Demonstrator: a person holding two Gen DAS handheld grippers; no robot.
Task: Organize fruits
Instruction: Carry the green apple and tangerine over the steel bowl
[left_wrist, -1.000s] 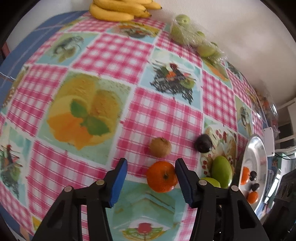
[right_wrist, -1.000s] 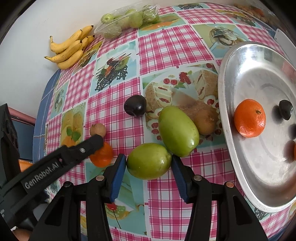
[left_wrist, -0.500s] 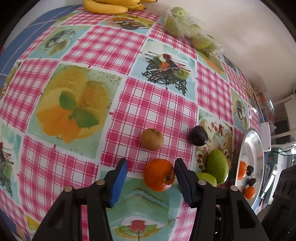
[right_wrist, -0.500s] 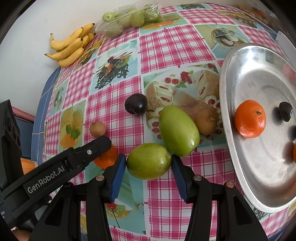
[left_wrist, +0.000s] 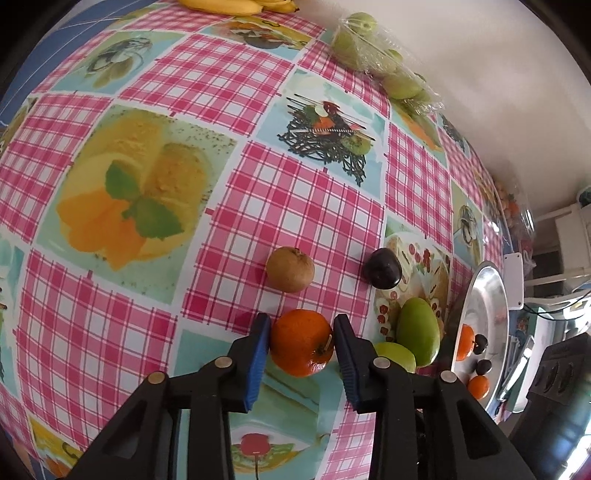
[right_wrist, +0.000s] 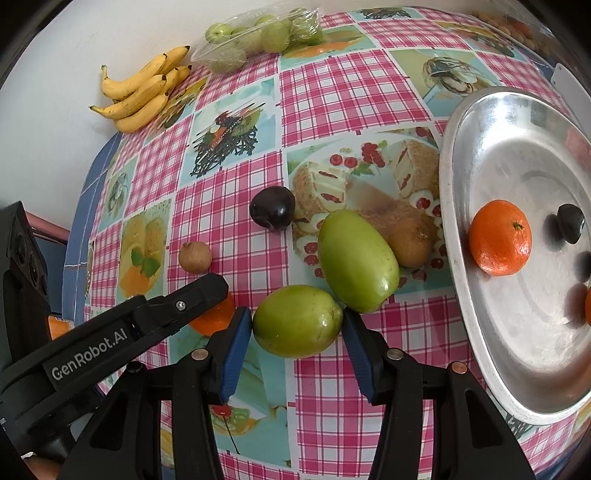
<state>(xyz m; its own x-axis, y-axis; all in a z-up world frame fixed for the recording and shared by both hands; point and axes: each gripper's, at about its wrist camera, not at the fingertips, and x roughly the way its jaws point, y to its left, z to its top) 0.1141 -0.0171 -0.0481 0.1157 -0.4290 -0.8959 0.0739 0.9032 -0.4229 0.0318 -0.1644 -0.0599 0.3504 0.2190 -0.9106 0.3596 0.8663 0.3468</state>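
Few fruits lay in the tray (right_wrist: 454, 258); the left gripper (left_wrist: 301, 352) was closing around an orange (left_wrist: 301, 347); the right gripper (right_wrist: 297, 325) pinched a green fruit (right_wrist: 297, 320) at six o'clock; several remained.

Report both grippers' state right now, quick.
Left gripper: jaws closing, pads touching the orange on both sides.
Right gripper: pads against the round green fruit, gripping it on the tablecloth.

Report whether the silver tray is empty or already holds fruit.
Not empty. The silver tray holds an orange and a dark plum; another orange peeks in at its right edge.
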